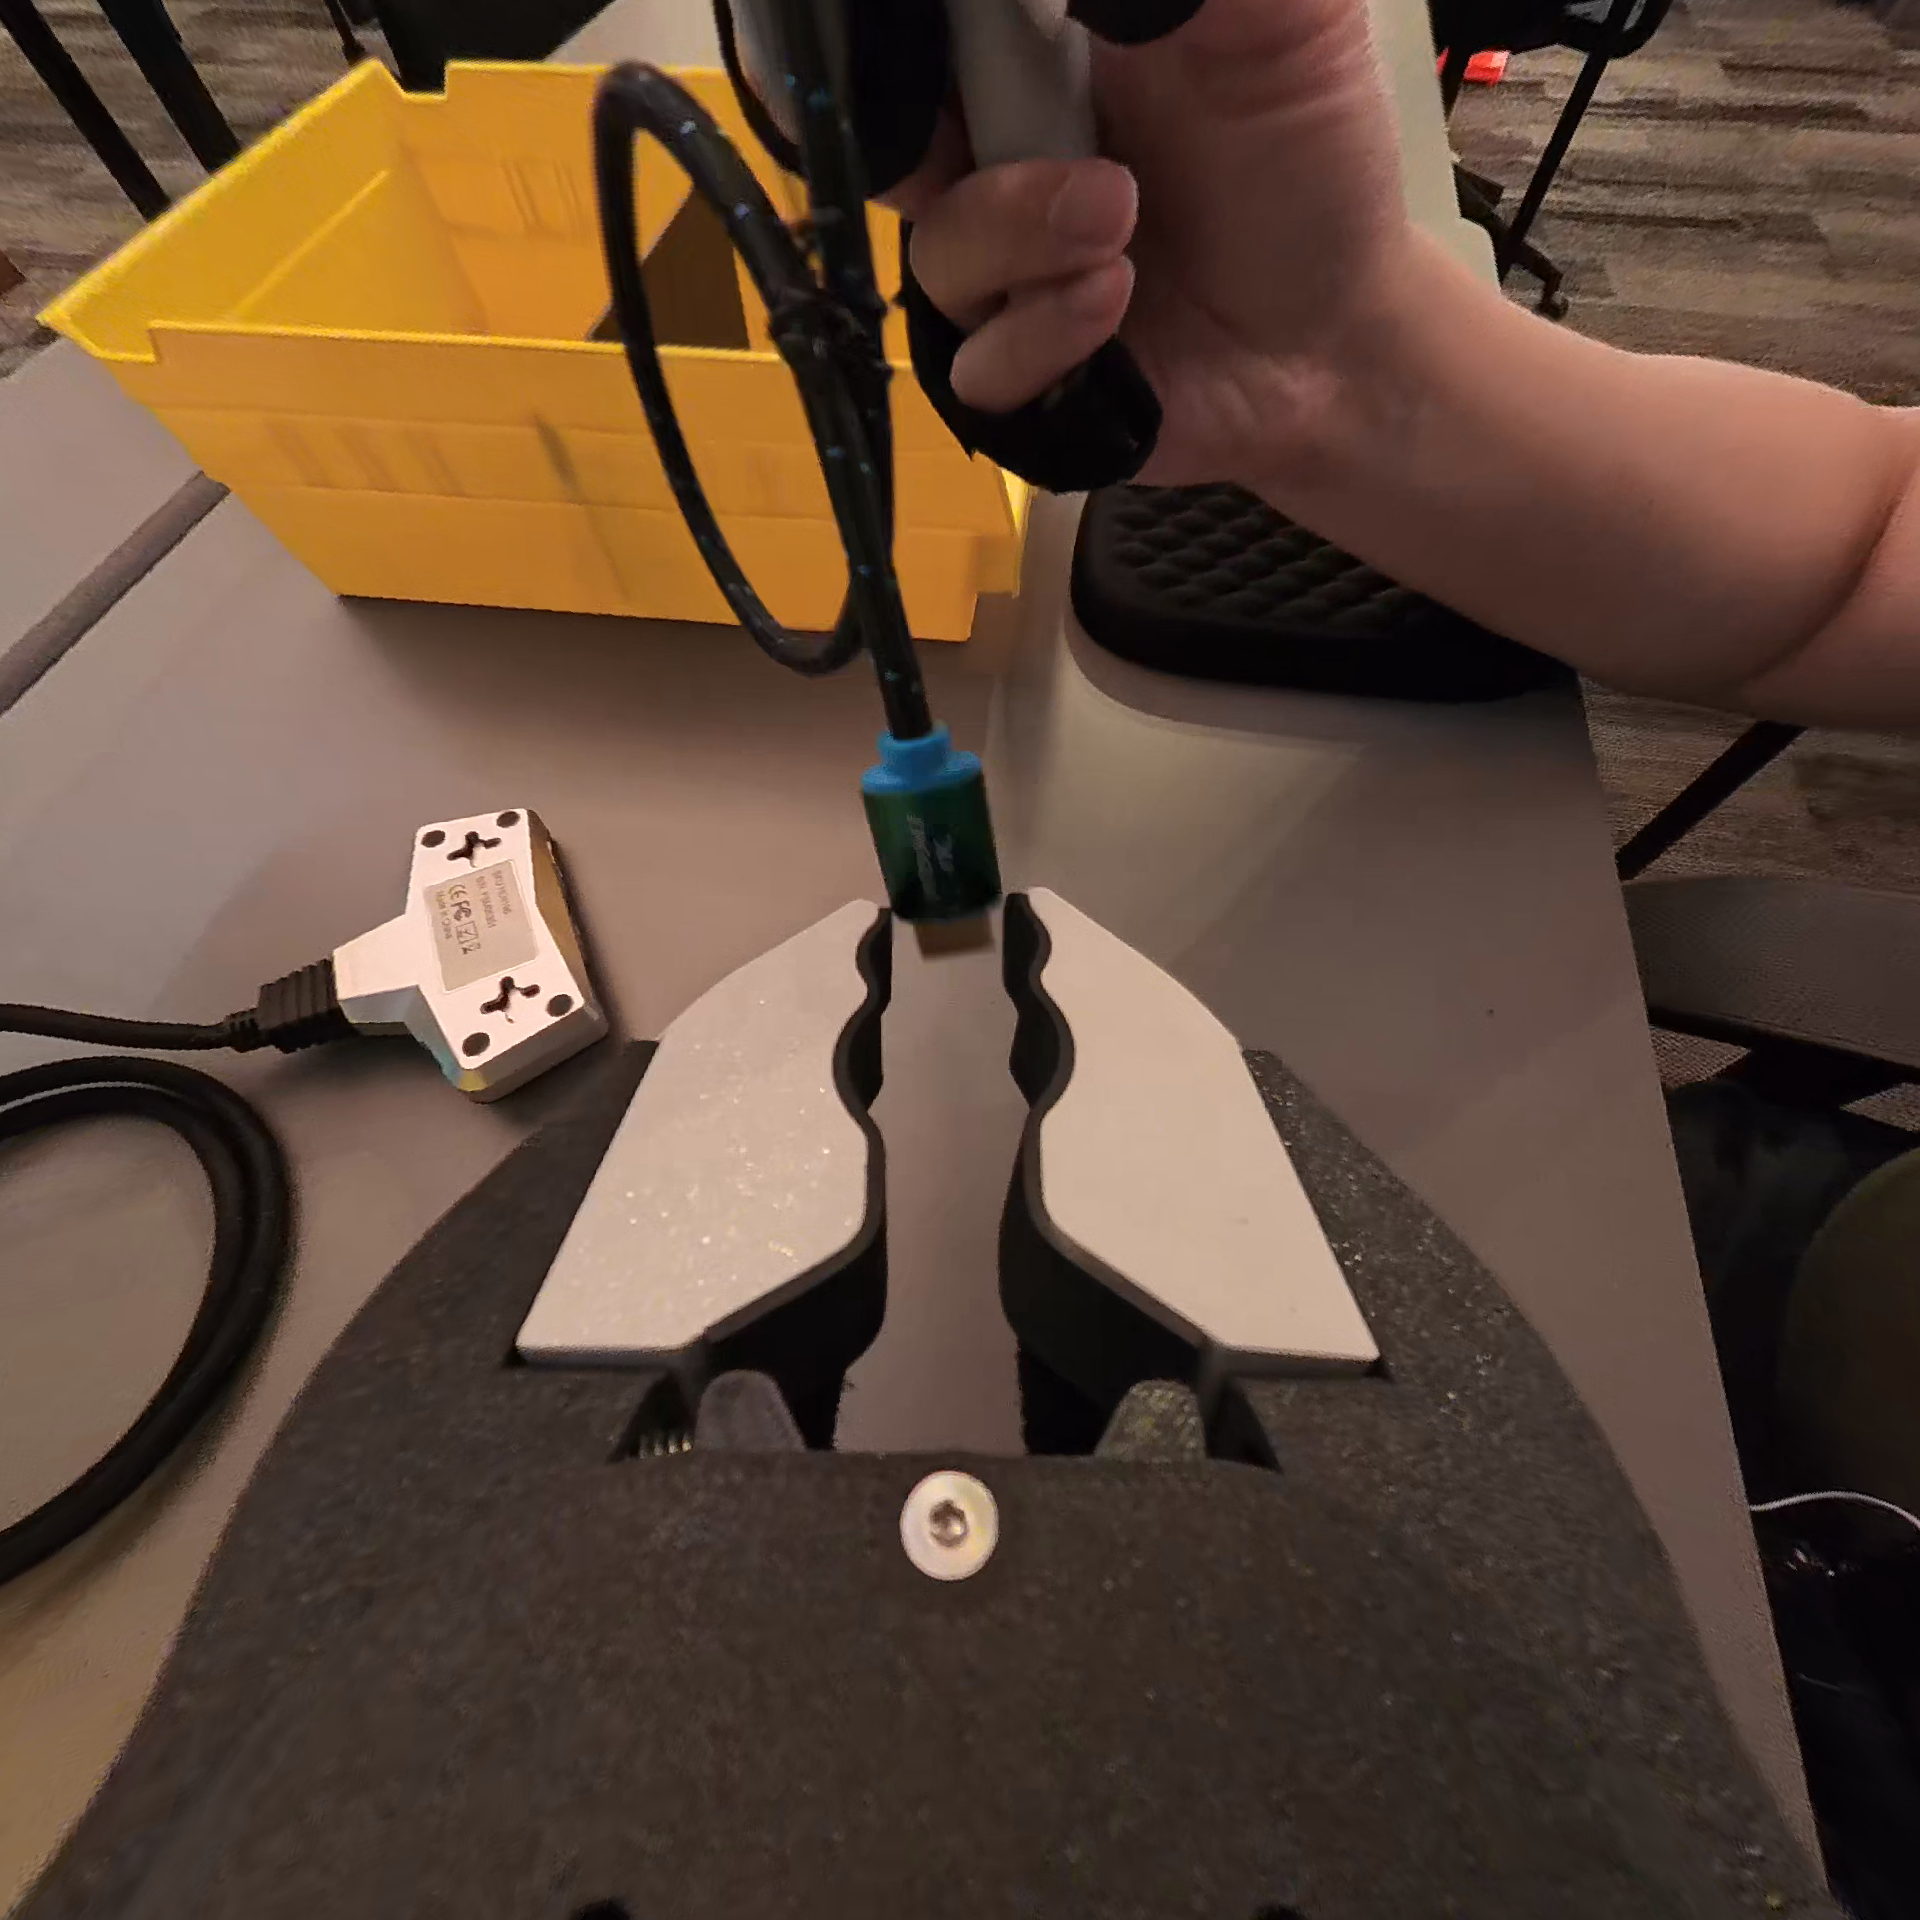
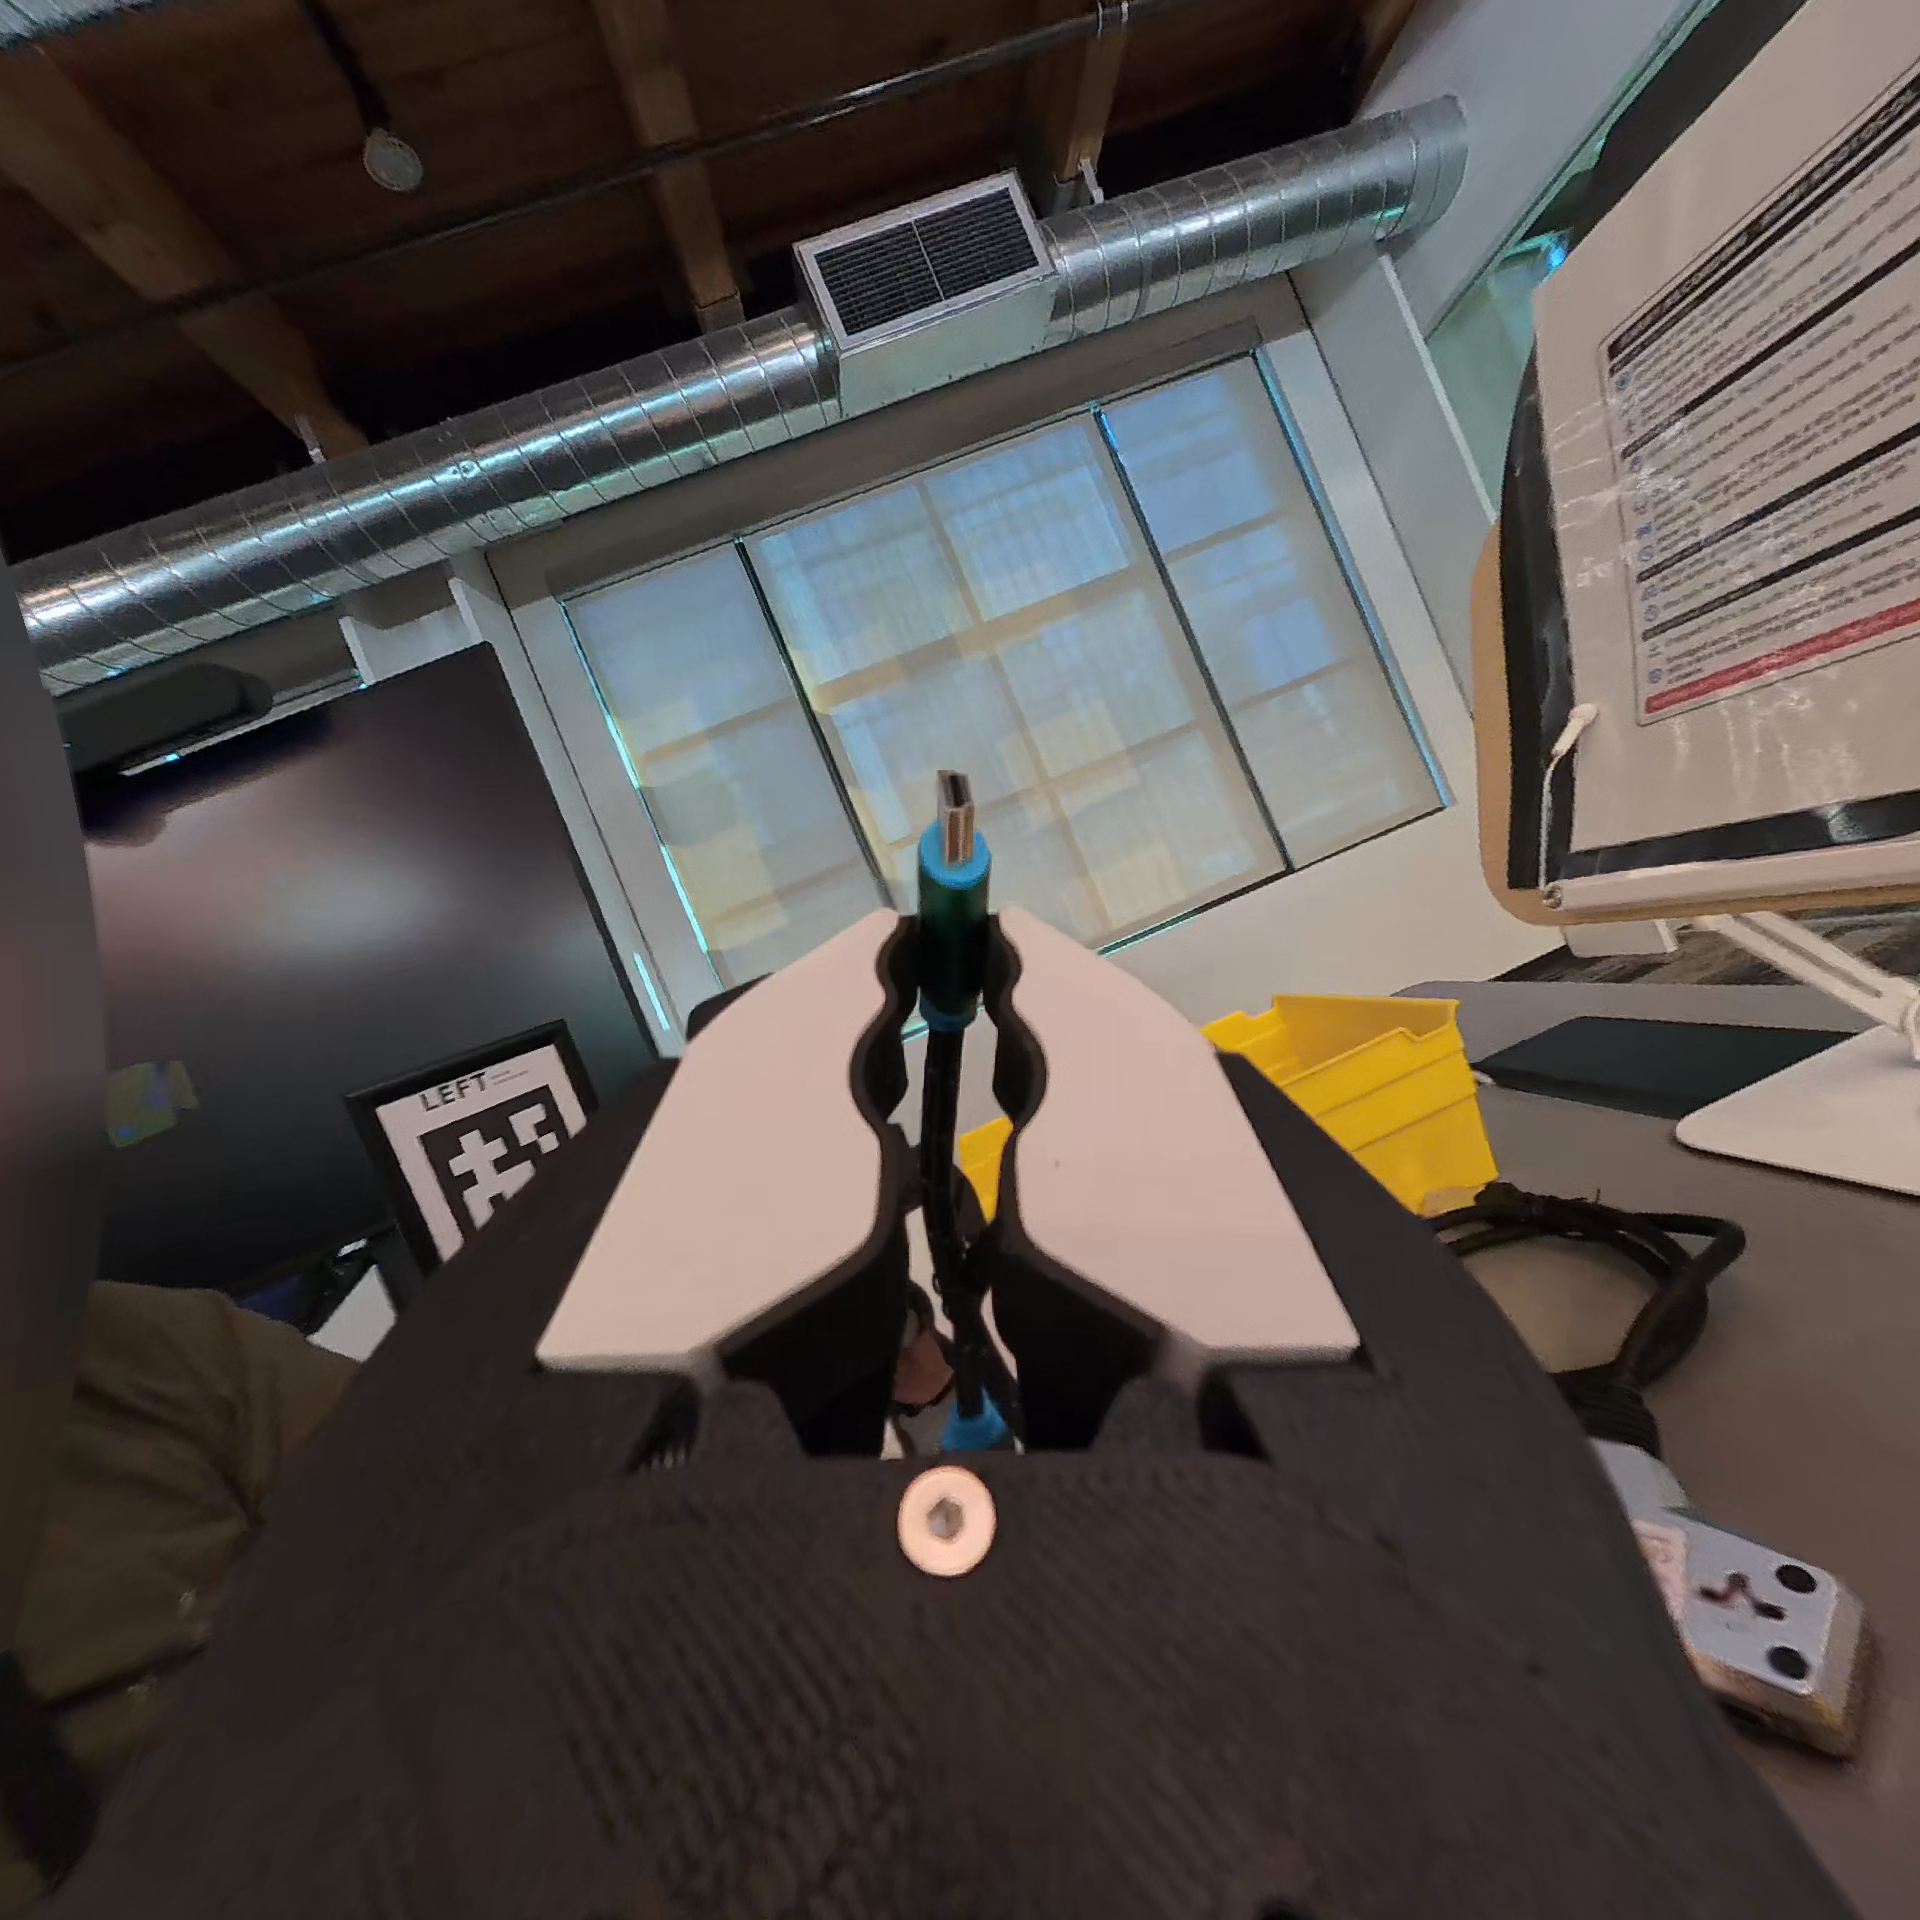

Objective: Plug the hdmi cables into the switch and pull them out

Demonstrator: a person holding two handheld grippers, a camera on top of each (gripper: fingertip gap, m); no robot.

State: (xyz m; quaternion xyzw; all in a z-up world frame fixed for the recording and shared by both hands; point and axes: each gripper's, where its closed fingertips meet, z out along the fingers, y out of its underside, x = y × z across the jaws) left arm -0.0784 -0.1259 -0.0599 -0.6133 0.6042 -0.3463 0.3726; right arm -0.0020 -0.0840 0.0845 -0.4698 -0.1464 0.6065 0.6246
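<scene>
In the right wrist view my right gripper (image 2: 951, 935) points up toward the ceiling and is shut on a green and blue HDMI plug (image 2: 951, 883). The braided cable (image 1: 821, 343) loops down from it. Its other plug (image 1: 932, 847) hangs between the tips of my left gripper (image 1: 948, 914), whose jaws stand a little apart around it. The silver switch (image 1: 473, 956) lies bottom up on the grey table (image 1: 1299, 935), left of my left gripper, with nothing plugged into the side I can see. It also shows in the right wrist view (image 2: 1745, 1631).
A yellow bin (image 1: 416, 395) stands at the back of the table. The switch's black lead coils at the left (image 1: 208, 1195). A person's hand (image 1: 1195, 260) holds the right gripper above. A black chair (image 1: 1299, 592) sits beyond the table edge. A monitor stand with a sheet (image 2: 1714, 520) stands right. One gripper's finger ends stand about 15 cm off the other's. From my left tips it is roughly 15 cm to the silver switch (image 1: 473, 956); from my right, 25 cm.
</scene>
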